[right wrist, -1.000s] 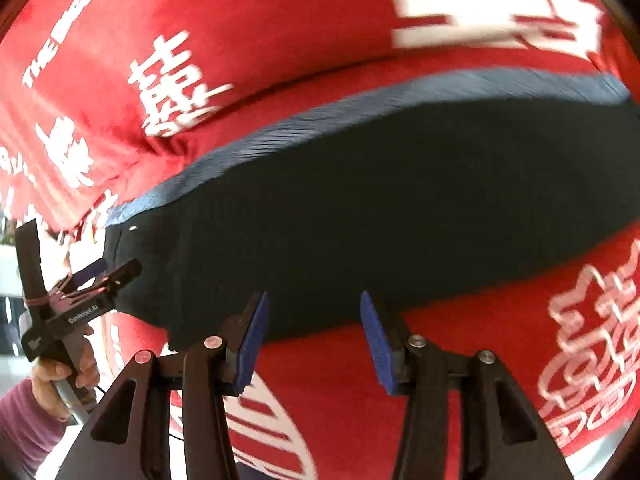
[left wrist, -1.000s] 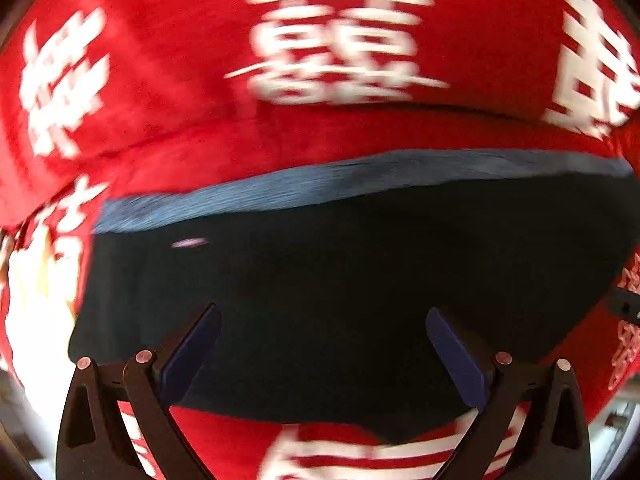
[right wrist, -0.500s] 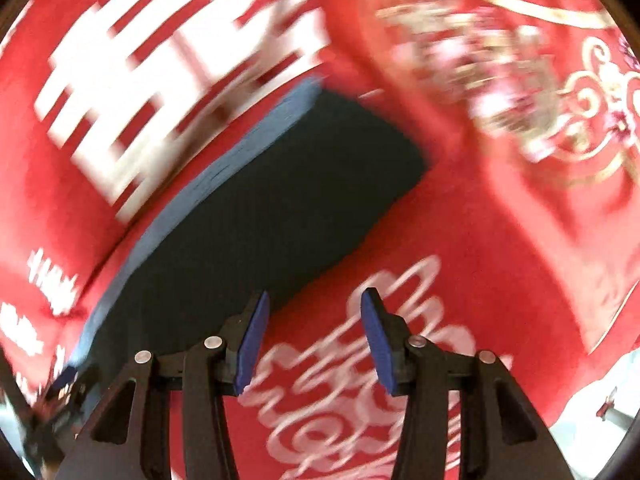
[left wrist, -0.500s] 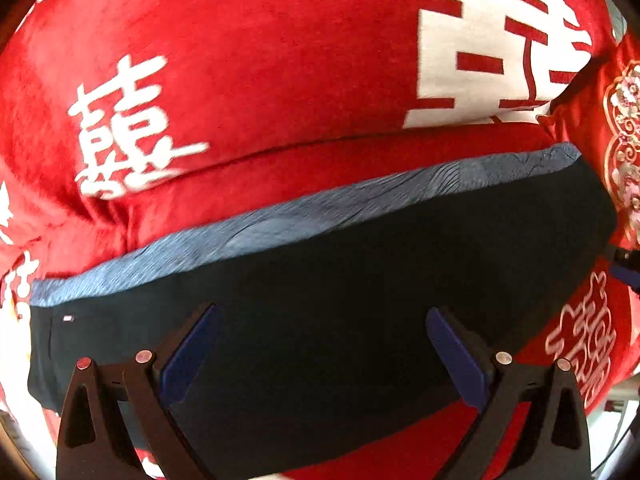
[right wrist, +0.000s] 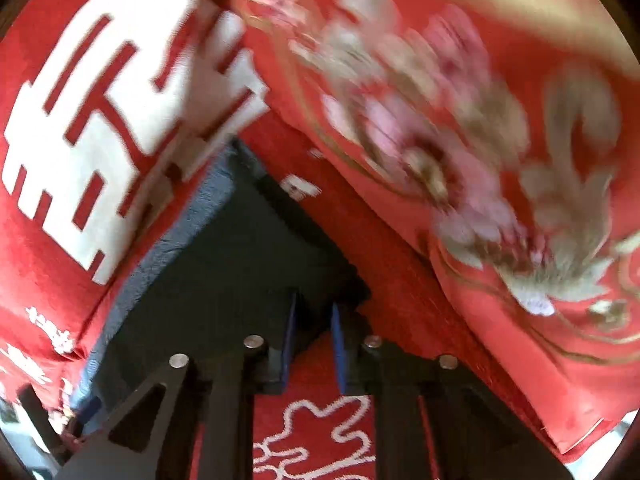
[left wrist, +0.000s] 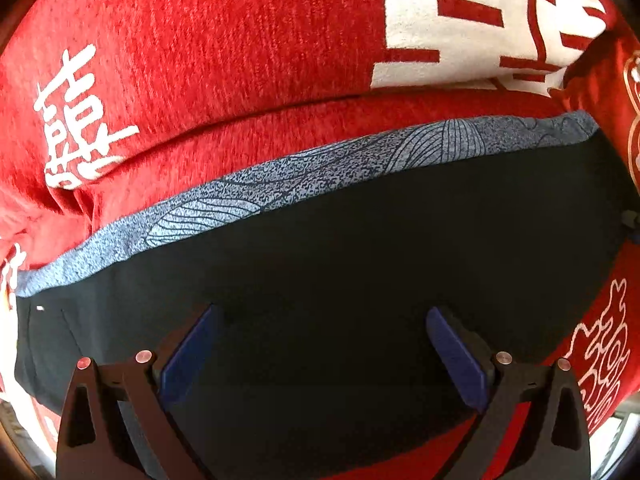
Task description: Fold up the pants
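The dark navy pants [left wrist: 340, 264] lie flat on a red blanket, with a grey-blue patterned band [left wrist: 312, 176] along their far edge. My left gripper [left wrist: 320, 344] is wide open and hovers just above the middle of the pants, holding nothing. In the right wrist view the pants [right wrist: 224, 264] end in a corner at the right. My right gripper [right wrist: 312, 336] has its jaws nearly closed around that corner's edge. The view is blurred, so the grip itself is unclear.
The red blanket [left wrist: 200, 60] with white characters covers the surface all around. A red embroidered pillow or quilt [right wrist: 460, 140] rises just right of the pants' corner. The left gripper's tip [right wrist: 44, 424] shows at the lower left of the right wrist view.
My right gripper swung right along the pants to their right corner and narrowed its jaws there. My left gripper moved slightly closer over the pants and stayed open.
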Motion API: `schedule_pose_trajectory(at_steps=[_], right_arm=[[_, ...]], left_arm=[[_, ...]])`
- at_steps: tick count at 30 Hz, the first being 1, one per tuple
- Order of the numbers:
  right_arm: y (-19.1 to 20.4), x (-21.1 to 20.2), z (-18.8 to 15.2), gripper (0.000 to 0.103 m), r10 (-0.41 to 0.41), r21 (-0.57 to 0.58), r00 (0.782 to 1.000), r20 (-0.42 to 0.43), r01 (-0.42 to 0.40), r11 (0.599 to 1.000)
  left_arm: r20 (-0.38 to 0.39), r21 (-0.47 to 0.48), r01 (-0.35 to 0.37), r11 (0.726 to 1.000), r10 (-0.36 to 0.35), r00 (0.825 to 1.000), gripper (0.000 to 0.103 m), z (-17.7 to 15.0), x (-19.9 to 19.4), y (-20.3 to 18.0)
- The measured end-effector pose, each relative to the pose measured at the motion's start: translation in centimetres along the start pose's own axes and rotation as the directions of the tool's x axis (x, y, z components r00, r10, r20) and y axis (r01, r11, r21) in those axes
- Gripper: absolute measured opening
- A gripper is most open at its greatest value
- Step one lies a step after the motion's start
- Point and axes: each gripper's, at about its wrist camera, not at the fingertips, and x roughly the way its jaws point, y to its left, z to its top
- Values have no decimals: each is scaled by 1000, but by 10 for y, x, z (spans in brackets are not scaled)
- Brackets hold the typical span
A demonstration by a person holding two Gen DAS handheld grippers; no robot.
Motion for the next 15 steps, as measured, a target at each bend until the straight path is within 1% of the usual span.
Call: schedule_pose_trajectory(at_steps=[1, 2, 3, 4, 6, 8, 12, 13, 15], right_arm=[[4, -7, -1, 33, -65, -21, 998, 11, 65, 998], [6, -14, -5, 40, -111, -41, 994, 26, 112, 993], [8, -23, -9, 44, -119, -55, 992, 44, 121, 991], [12, -32, -12, 44, -99, -74, 993, 59, 103, 992], [29, -46, -23, 44, -78, -154, 994, 78, 89, 984], [50, -49, -35, 44, -39, -255, 997, 64, 54, 965], [93, -23, -50, 45, 9, -388, 1000, -15, -14, 922], [102, -16, -56, 45, 10, -399, 1000, -26, -20, 917], [110, 5, -60, 45, -2, -430, 999, -52, -20, 902]], left_arm=[[0, 0, 2, 1000, -2, 1000, 103, 0, 0, 0], [1, 1, 1, 1000, -1, 1000, 103, -2, 0, 0], [0, 4, -2, 1000, 2, 1000, 103, -2, 1, 0], [-1, 5, -4, 1000, 4, 1000, 103, -2, 1, -1], [-3, 2, -7, 1000, 7, 1000, 103, -2, 2, -2], [-7, -7, -7, 1000, 7, 1000, 103, -3, 3, -2], [-17, -18, -4, 1000, 3, 1000, 103, -4, 5, -1], [-20, -18, -1, 1000, 1, 1000, 103, -3, 6, 0], [-25, -20, 4, 1000, -5, 1000, 103, -3, 7, 1]])
